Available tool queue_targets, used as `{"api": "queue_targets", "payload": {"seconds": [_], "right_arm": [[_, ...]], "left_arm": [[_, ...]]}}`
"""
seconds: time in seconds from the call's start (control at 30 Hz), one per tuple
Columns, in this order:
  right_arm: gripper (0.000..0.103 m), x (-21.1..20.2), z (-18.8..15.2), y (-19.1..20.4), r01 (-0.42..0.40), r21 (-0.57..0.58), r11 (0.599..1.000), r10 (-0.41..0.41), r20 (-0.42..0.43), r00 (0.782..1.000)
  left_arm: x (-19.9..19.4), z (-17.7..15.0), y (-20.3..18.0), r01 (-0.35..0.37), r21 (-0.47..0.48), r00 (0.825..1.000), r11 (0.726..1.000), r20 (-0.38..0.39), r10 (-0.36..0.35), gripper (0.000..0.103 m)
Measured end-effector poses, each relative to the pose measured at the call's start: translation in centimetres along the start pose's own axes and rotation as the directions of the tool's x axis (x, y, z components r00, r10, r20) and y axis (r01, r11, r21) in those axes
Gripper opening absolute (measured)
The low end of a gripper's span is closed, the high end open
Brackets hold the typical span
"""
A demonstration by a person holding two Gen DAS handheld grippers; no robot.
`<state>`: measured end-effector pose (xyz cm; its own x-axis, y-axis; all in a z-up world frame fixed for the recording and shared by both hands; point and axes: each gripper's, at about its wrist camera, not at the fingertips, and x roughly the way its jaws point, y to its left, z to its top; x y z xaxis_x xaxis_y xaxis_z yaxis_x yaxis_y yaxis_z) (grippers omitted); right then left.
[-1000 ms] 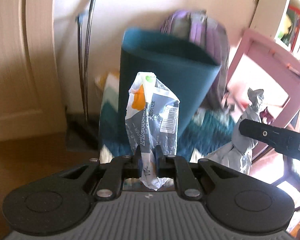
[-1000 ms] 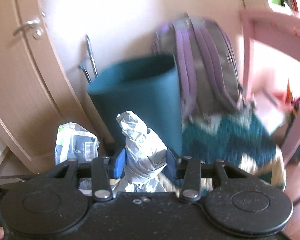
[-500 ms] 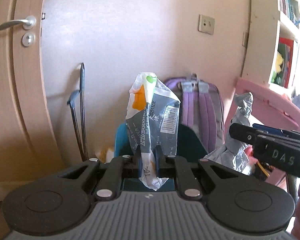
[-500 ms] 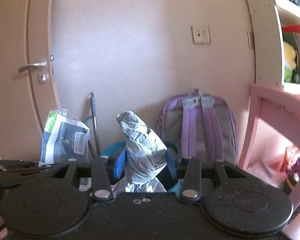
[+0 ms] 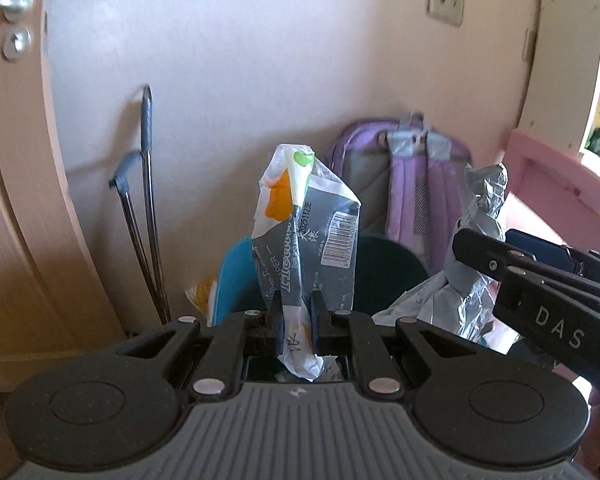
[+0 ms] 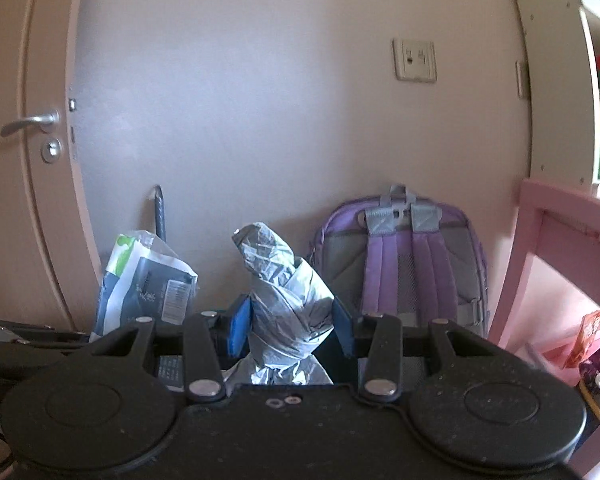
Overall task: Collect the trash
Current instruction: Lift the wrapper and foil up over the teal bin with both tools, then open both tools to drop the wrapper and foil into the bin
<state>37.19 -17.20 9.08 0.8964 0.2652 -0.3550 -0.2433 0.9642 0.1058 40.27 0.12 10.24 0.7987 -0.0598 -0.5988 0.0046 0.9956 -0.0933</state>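
Your left gripper pinched a wrapper, your right gripper clamped crumpled foil, facing a wall and backpack.

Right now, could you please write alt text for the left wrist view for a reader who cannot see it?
The left tool pinches a crumpled printed wrapper upright, in front of a teal bin. At right, the right tool holds crumpled grey plastic; a purple backpack leans on the wall.

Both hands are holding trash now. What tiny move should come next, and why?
Probably lower the left gripper toward the teal bin just past it. It holds the wrapper upright; the right gripper clamps the grey bag.
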Motion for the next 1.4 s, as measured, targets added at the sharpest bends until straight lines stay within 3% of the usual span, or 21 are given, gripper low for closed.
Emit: {"api": "queue_targets", "payload": {"seconds": [0.33,0.8,0.9,1.03,1.07,1.4], "right_arm": [[0.043,4.4,-4.2,0.1,0.003,-0.036,0.999,-0.008,-0.147,0.989],[0.049,5.0,-5.8,0.2,0.001,-0.041,0.999,-0.010,-0.223,0.975],[0.052,4.5,-5.6,0.0,0.007,-0.039,0.999,-0.016,-0.213,0.977],[0.055,3.2,-5.3,-0.5,0.020,-0.020,1.000,-0.024,-0.195,0.980],[0.056,2.9,-5.2,-0.7,0.024,-0.013,1.000,-0.026,-0.189,0.982],[0.060,-3.3,-3.7,-1.7,0.008,0.016,1.000,-0.006,-0.127,0.992]], "left_arm": [[6.5,-2.8,0.2,-0.017,0.031,0.989,0.999,-0.144,0.021,0.012],[8.3,-3.9,-0.1,0.005,0.033,0.980,0.999,-0.199,0.002,0.015],[8.1,-3.8,-0.4,0.010,0.042,0.980,0.999,-0.199,-0.002,0.022],[6.9,-3.9,-0.8,-0.008,0.055,0.987,0.998,-0.162,0.017,0.066],[6.5,-3.9,-0.9,-0.015,0.058,0.989,0.998,-0.144,0.024,0.070],[1.1,-4.1,-1.6,0.003,0.042,0.994,0.999,-0.111,0.002,0.078]]}}
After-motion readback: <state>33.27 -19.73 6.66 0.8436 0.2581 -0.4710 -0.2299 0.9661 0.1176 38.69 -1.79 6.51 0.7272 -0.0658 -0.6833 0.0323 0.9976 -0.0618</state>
